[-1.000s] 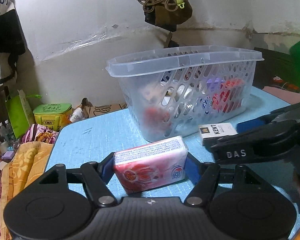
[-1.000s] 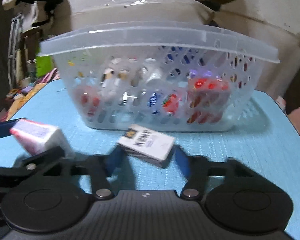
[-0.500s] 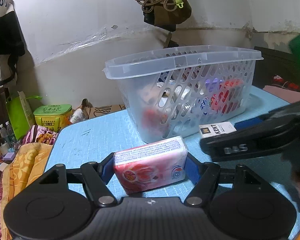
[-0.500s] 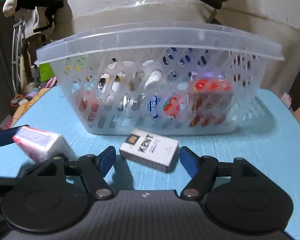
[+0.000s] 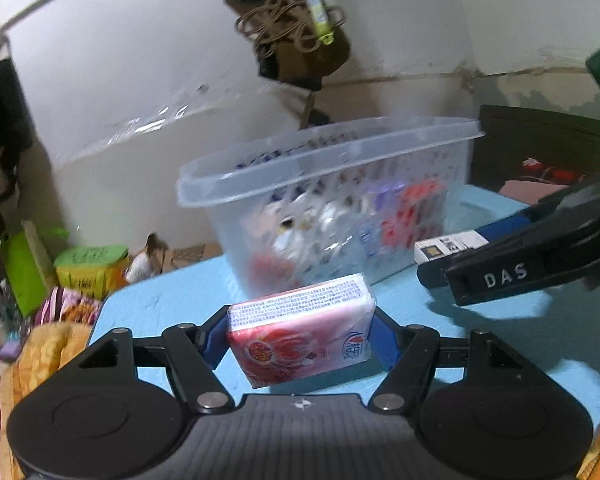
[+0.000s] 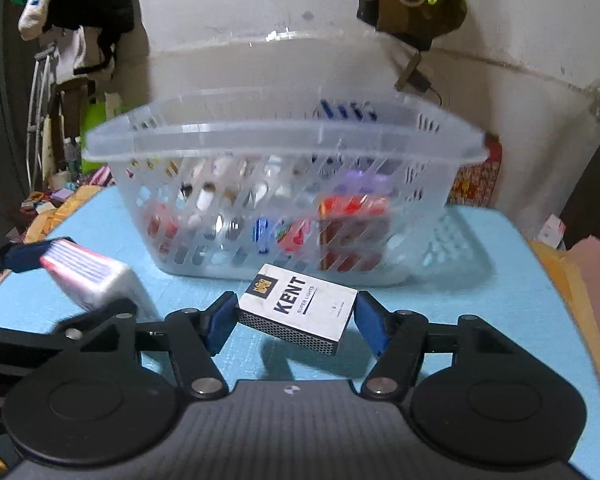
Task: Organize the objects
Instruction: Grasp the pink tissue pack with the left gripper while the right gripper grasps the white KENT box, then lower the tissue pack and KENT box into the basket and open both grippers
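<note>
Left wrist view: left claw [image 5: 300,338] grips the tissue pack [image 5: 300,330]; right claw [image 6: 292,322] grips the KENT cigarette box [image 6: 300,304] near the basket [image 6: 284,140].

Translucent plastic basket [image 6: 284,148], glossy-wrapped tissue pack [image 5: 300,332], matt cardboard box [image 6: 300,306].

Past the far edge of the blue desk [image 5: 172,300] I can see a white wall [image 5: 140,92] with a dark bag wrapped in tan cord [image 5: 296,36] hanging on it. Down to the left sit a green and yellow tin [image 5: 90,268], a bright green bag [image 5: 20,268] and an orange patterned blanket [image 5: 48,344]. From my right camera, dark clothing [image 6: 88,0] hangs at the upper left.
</note>
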